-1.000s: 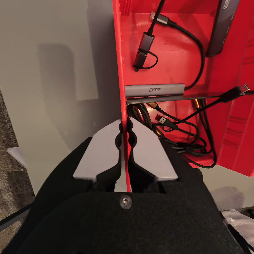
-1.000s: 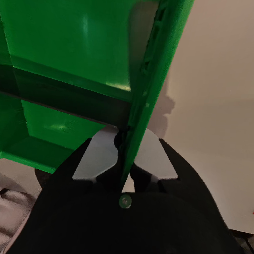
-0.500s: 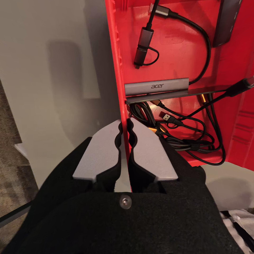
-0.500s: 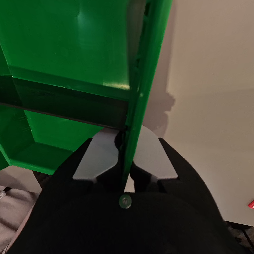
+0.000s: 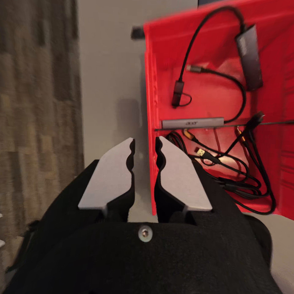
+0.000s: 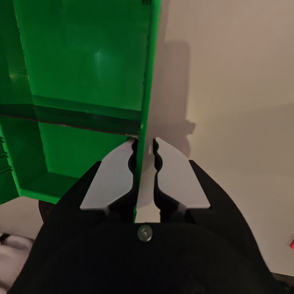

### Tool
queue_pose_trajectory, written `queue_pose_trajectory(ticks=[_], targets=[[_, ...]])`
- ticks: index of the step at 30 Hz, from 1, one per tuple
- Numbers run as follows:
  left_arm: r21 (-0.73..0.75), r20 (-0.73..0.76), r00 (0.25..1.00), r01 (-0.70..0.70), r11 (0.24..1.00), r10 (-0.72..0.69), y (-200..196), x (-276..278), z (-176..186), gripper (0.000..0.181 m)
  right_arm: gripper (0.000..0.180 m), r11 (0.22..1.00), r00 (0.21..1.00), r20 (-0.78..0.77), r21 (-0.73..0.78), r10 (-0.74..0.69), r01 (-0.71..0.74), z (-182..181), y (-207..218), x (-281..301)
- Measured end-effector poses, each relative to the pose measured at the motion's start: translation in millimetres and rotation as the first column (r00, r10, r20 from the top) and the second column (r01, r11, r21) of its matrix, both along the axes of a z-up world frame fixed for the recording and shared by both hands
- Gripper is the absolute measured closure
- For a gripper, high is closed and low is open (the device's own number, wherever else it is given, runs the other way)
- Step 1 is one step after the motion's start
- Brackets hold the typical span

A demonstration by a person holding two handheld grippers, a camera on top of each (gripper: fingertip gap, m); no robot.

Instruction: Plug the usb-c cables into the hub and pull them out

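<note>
My left gripper [image 5: 145, 140] is open and straddles the left wall of the red bin [image 5: 150, 95]; its right finger lies against the wall, the left finger stands apart. In the far compartment lie a silver hub [image 5: 192, 123], a dark hub [image 5: 249, 58] and a grey adapter plug [image 5: 178, 93] on a black cable. The near compartment holds a tangle of cables [image 5: 230, 167]. My right gripper [image 6: 144, 140] is open and straddles the right wall of the green bin [image 6: 148, 79], which holds nothing that I can see.
Both bins stand on a white table [image 6: 230, 111]. Each has a dark divider [image 6: 79, 117] across it. Carpet floor [image 5: 39, 95] lies left of the table. A white cloth [image 6: 9, 248] lies near left in the right wrist view, a red edge [image 6: 292, 245] at far right. Across from one pair of fingers to the other is roughly 80 centimeters. My left gripper's tips are some 15 centimeters from the grey adapter plug [image 5: 178, 93]. The dark hub [image 5: 249, 58] sits 20 centimeters or so from the ends of my left fingers.
Both grippers were shut on the bin walls and have opened. The left wrist view has swung and drawn back, so more of the red bin and the carpet shows.
</note>
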State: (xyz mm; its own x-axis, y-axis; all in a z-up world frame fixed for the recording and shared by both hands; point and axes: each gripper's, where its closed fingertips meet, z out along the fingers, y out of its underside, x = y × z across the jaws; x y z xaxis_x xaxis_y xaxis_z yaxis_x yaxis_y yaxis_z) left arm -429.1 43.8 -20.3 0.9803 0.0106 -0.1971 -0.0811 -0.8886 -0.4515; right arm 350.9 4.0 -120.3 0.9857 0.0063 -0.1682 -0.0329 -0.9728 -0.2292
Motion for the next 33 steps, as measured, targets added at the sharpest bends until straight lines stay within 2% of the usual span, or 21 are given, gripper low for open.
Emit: queue_pose_trajectory(ticks=[2,5,6,7,8,10,13,14,15,16,18,19,22,24,26,29,31,33], targets=[[0.128,-0.148,0.988,0.052,0.990,-0.033,8,9,35,0.162,0.154,0.997,0.999,0.020,0.073,-0.040,0.038,17,2,7],[0.261,-0.412,0.910,0.154,0.953,-0.034,16,30,80,0.160,0.152,0.973,0.991,0.094,0.218,-0.093,0.070,53,9,15],[0.268,-0.490,0.870,0.204,0.942,-0.050,18,40,87,0.168,0.154,0.956,0.986,0.127,0.285,-0.109,0.068,69,14,16],[0.245,-0.565,0.822,0.254,0.936,-0.075,21,50,90,0.165,0.154,0.933,0.979,0.165,0.356,-0.121,0.055,86,19,15],[0.207,-0.623,0.776,0.282,0.937,-0.096,23,58,90,0.159,0.154,0.900,0.968,0.212,0.435,-0.138,0.034,106,26,14],[0.148,-0.661,0.739,0.295,0.944,-0.128,25,71,85,0.142,0.154,0.800,0.944,0.282,0.599,-0.169,-0.036,152,38,2],[0.143,-0.708,0.692,0.332,0.932,-0.138,29,87,92,0.140,0.150,0.516,0.930,0.300,0.842,-0.213,-0.154,232,51,-43],[0.149,-0.725,0.675,0.347,0.926,-0.136,30,92,96,0.140,0.145,0.402,0.942,0.275,0.898,-0.195,-0.179,255,51,-66],[0.153,-0.734,0.666,0.356,0.922,-0.136,30,96,98,0.140,0.133,0.277,0.955,0.249,0.940,-0.159,-0.199,275,49,-91],[0.151,-0.736,0.663,0.363,0.919,-0.141,30,99,98,0.140,0.123,0.143,0.964,0.238,0.965,-0.117,-0.221,293,44,-117],[0.132,-0.743,0.649,0.379,0.916,-0.161,31,103,96,0.138,0.122,-0.115,0.966,0.250,0.960,-0.060,-0.256,321,29,-164],[0.117,-0.746,0.643,0.386,0.915,-0.175,31,104,94,0.137,0.126,-0.176,0.968,0.246,0.952,-0.040,-0.250,328,24,-182],[0.096,-0.686,0.690,0.401,0.911,-0.232,30,105,83,0.132,0.129,-0.181,0.954,0.244,0.960,0.171,-0.213,324,20,-241],[0.127,-0.594,0.766,0.390,0.912,-0.245,23,97,79,0.133,0.131,-0.162,0.914,0.256,0.963,0.315,-0.214,316,18,-274],[0.152,-0.461,0.853,0.346,0.926,-0.244,7,81,74,0.130,0.138,-0.172,0.876,0.282,0.958,0.392,-0.231,309,15,-295],[0.195,-0.262,0.930,0.312,0.930,-0.257,-18,67,69,0.126,0.140,-0.189,0.854,0.311,0.949,0.417,-0.253,306,11,-310],[0.245,-0.178,0.939,0.331,0.911,-0.293,-30,66,72,0.124,0.140,-0.203,0.847,0.335,0.940,0.412,-0.273,307,9,-315],[0.334,-0.170,0.930,0.366,0.869,-0.326,-35,68,86,0.119,0.140,-0.205,0.842,0.346,0.936,0.414,-0.285,307,7,-316]])
